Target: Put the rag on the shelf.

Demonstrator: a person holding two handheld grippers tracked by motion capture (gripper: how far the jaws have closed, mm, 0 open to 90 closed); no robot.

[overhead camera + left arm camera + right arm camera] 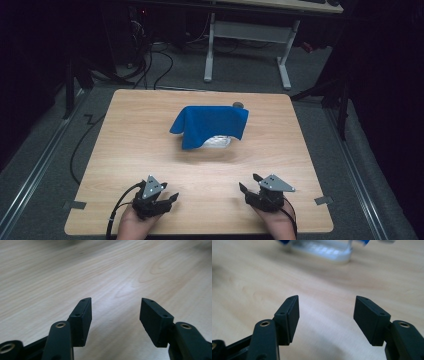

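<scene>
With the left gripper (161, 199) and right gripper (254, 191) both spread and empty at the near worktop (130, 140) edge, approach the blue cloth (210, 125) draped over a clear container (218, 141) mid-worktop, gripping 2 corners evenly

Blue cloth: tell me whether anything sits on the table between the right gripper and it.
Nothing visible does. The right gripper sits open near the table's front edge, and only bare wood lies between it and the blue cloth, which drapes over a clear container farther back.
</scene>
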